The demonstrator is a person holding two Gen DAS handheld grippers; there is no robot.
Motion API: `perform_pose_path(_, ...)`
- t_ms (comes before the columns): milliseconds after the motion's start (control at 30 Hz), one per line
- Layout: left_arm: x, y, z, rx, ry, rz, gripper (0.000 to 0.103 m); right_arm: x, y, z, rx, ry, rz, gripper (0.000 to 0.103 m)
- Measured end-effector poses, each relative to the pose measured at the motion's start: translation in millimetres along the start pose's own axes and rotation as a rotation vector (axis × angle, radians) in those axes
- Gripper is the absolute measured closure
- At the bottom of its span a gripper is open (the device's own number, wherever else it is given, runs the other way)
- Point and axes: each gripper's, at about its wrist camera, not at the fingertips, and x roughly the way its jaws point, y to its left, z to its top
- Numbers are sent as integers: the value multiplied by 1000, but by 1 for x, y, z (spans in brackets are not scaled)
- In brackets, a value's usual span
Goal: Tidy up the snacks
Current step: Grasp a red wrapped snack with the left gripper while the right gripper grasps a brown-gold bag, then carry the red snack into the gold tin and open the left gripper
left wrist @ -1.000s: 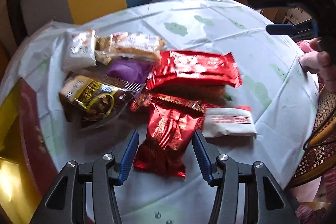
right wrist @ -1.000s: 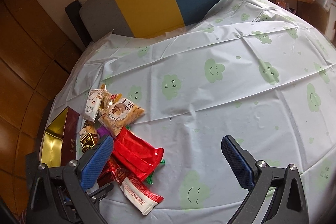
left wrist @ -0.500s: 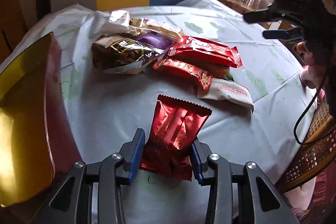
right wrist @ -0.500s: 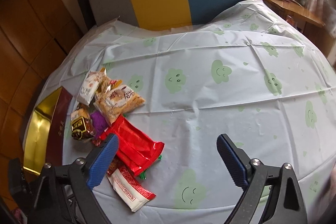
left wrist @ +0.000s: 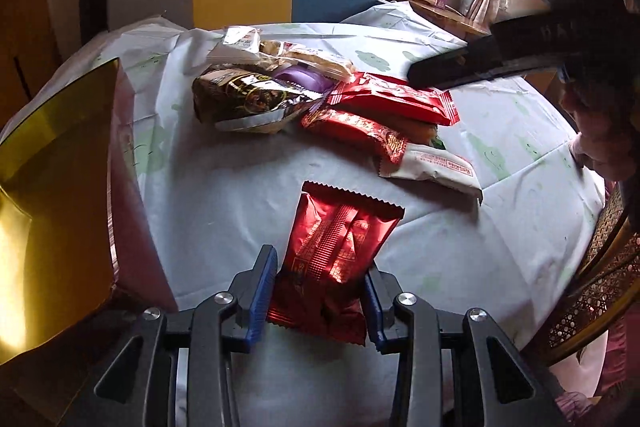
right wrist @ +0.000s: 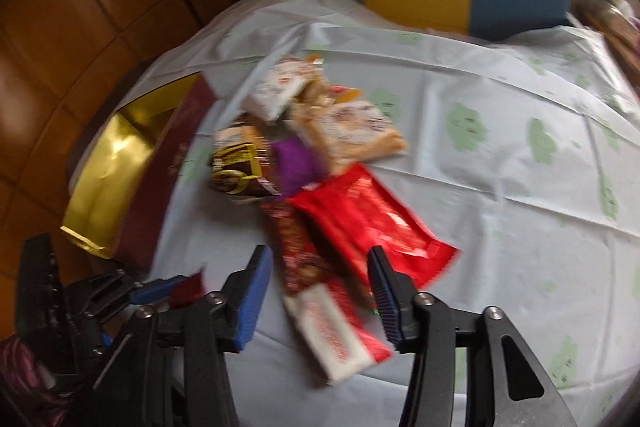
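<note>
Two handheld grippers over a table of snack packets, one already clamped on a packet.

The left gripper (left wrist: 318, 293) has just been closing, and its blue fingers (left wrist: 264, 293) now pinch the lower end of a dark red foil packet (left wrist: 340, 247), lifted clear of the pile (left wrist: 304, 99) beyond the fingertips. A gold box (left wrist: 56, 187) lies left of those fingers. The right gripper (right wrist: 318, 293) has also been narrowing; its fingers straddle a white packet (right wrist: 332, 335) and a patterned red packet (right wrist: 298, 247) without touching either.
</note>
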Motion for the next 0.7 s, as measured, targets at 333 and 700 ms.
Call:
perform_pose_path(333,-2,4,-8,3,-23,-20,63,74,60,69,-147,75,23,20)
perform_pose_path(700,-1,9,-10,-15,-34,-45,63,119,87,72,-316,135,-101,62)
